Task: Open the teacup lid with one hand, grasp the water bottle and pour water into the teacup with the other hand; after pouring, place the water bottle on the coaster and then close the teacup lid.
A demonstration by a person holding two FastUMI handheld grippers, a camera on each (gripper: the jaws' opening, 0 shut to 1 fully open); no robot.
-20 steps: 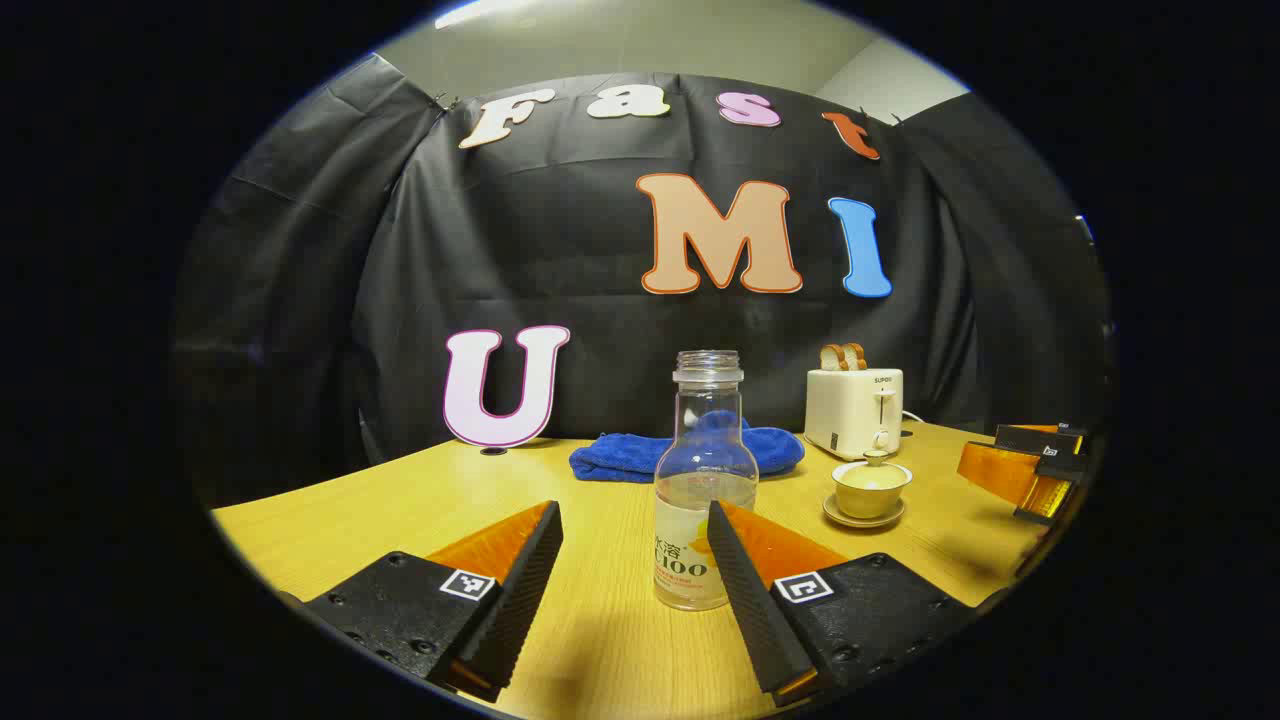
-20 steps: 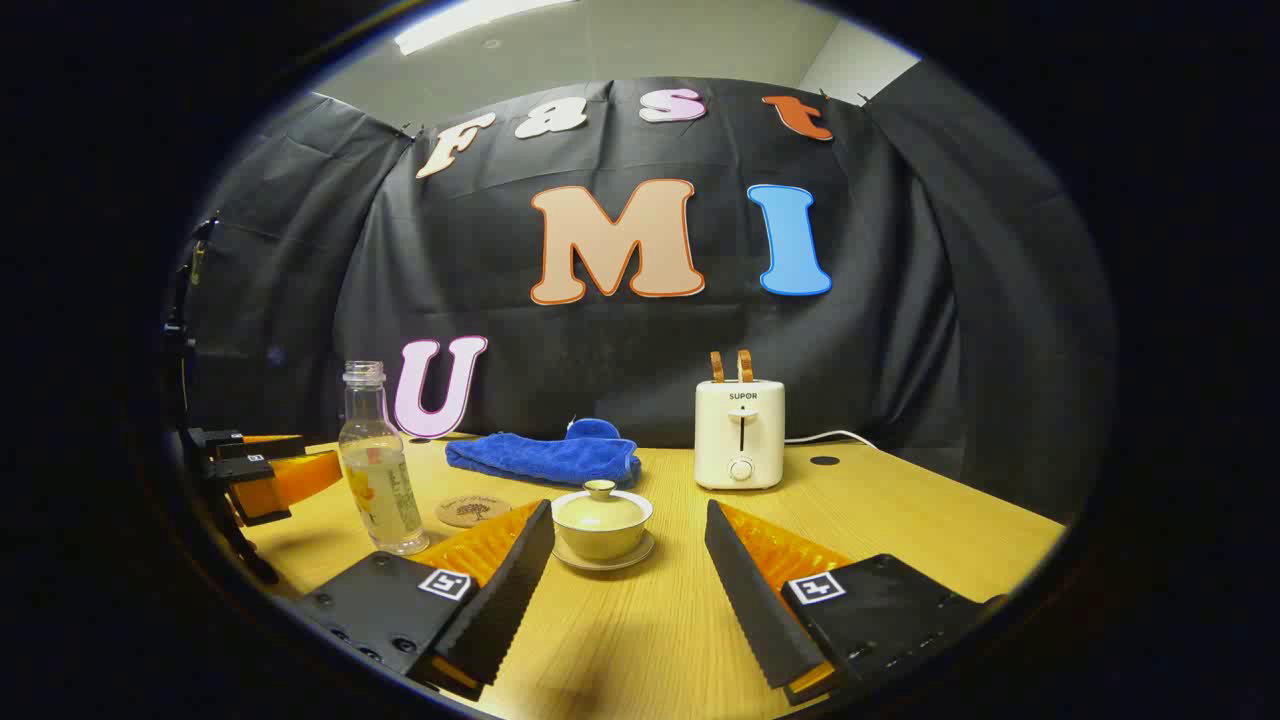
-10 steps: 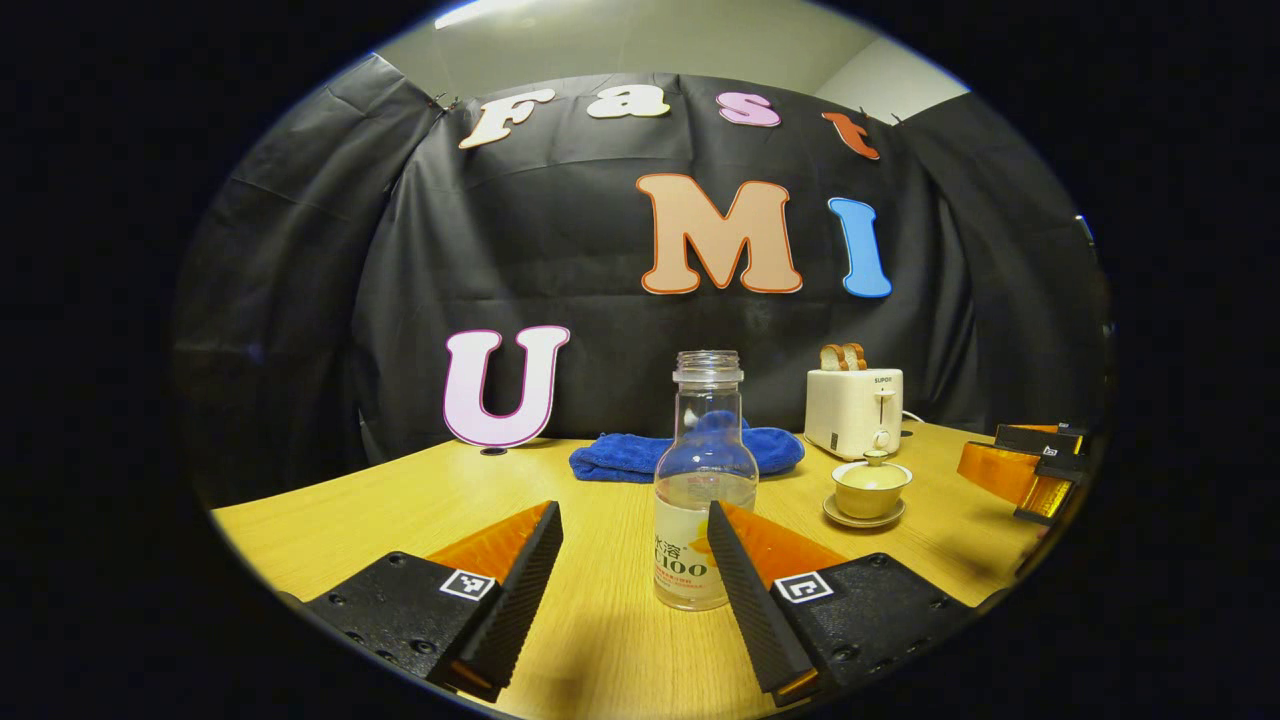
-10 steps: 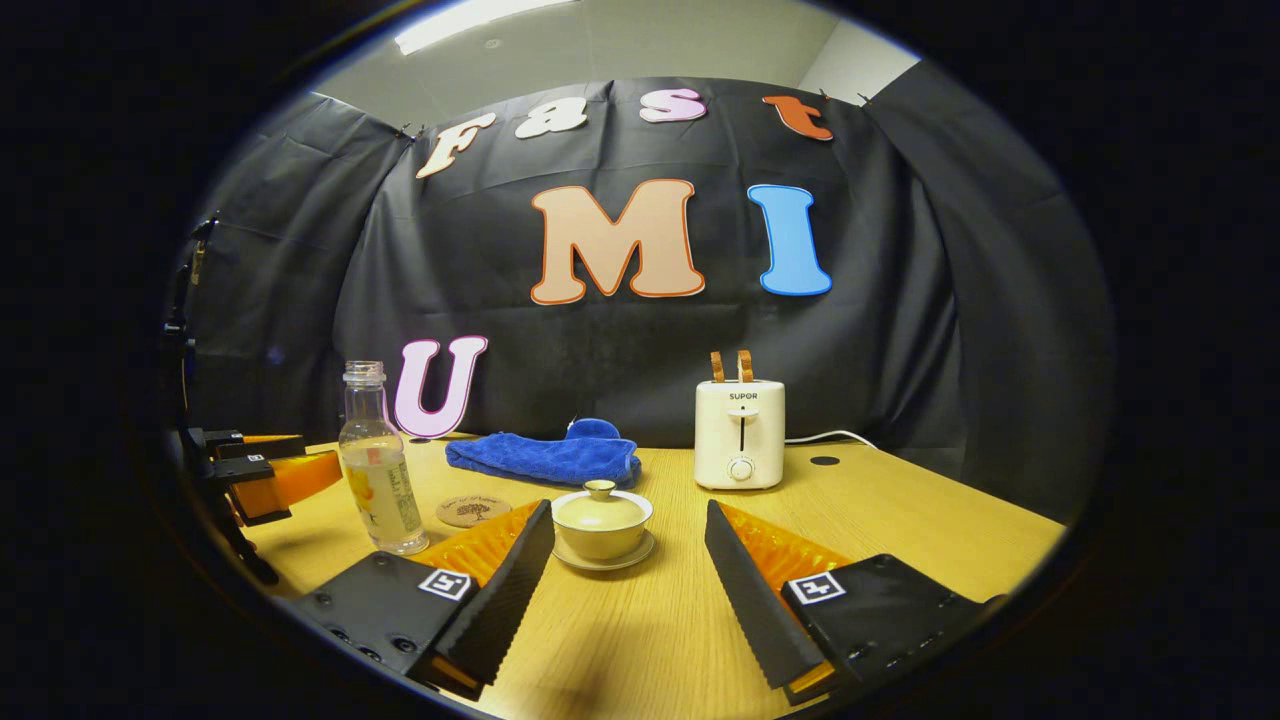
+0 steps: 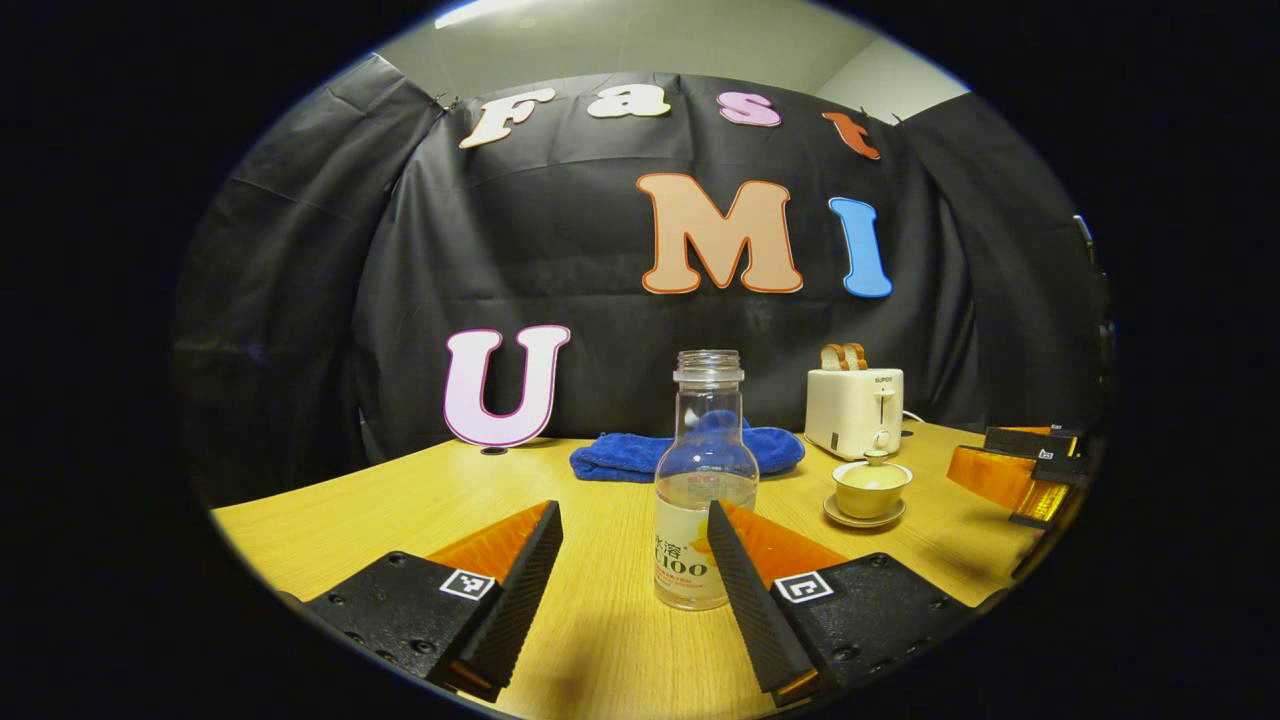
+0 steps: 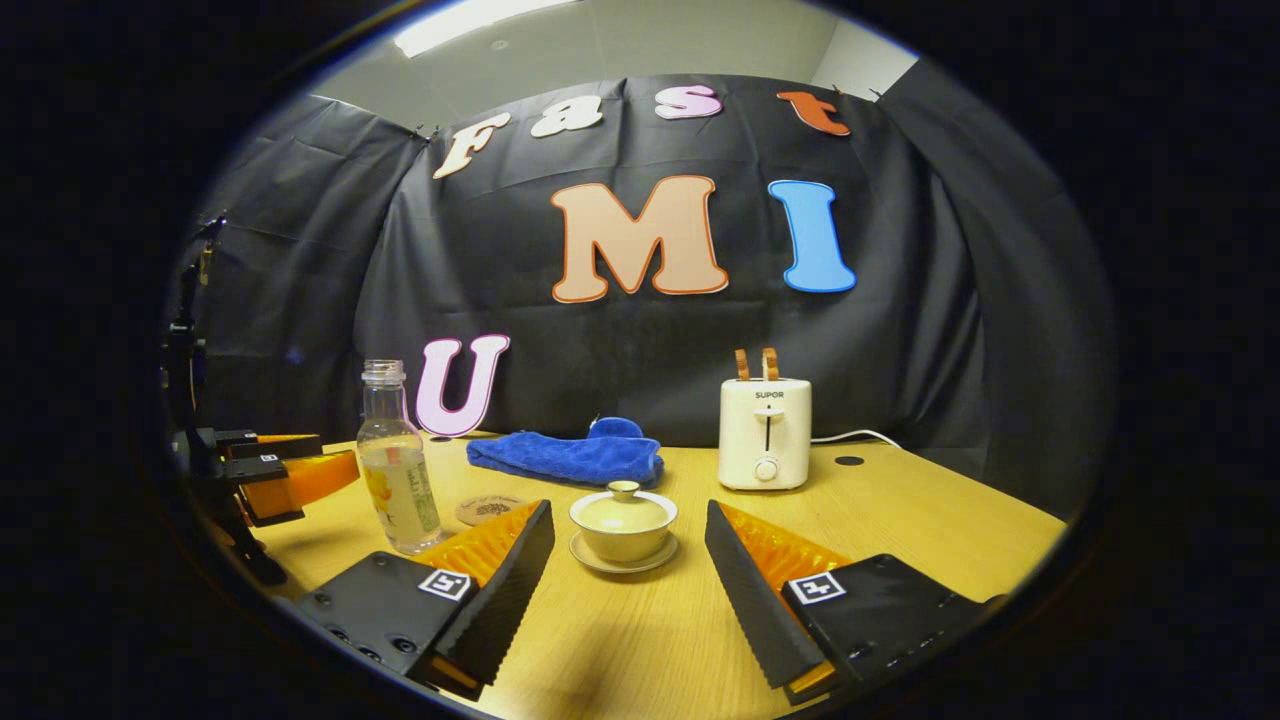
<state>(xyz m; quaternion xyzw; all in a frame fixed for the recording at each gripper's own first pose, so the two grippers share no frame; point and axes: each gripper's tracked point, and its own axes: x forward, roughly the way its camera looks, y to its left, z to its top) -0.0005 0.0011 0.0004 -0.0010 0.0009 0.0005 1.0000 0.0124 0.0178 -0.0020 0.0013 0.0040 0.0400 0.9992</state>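
Note:
A clear, uncapped water bottle (image 5: pixel 704 490) with a pale label stands upright on the wooden table, partly filled. My left gripper (image 5: pixel 632 545) is open just in front of it, touching nothing. To the bottle's right sits a yellow lidded teacup (image 5: pixel 871 485) on its saucer. In the right gripper view the teacup (image 6: pixel 623 520) stands lid on, ahead of my open right gripper (image 6: pixel 630 540). The bottle (image 6: pixel 399 465) is at the left there, with the round coaster (image 6: pixel 490 509) beside it. The left gripper (image 6: pixel 285 475) shows at the far left.
A blue towel (image 6: pixel 570 456) lies folded at the back of the table (image 6: pixel 900 520). A cream toaster (image 6: pixel 765 433) with two bread slices stands behind the teacup, its cord running right. The right gripper (image 5: pixel 1020 470) shows at the right edge of the left gripper view.
The right gripper view has shifted slightly: the teacup, toaster and bottle now sit a bit further right and higher. The left gripper has barely moved.

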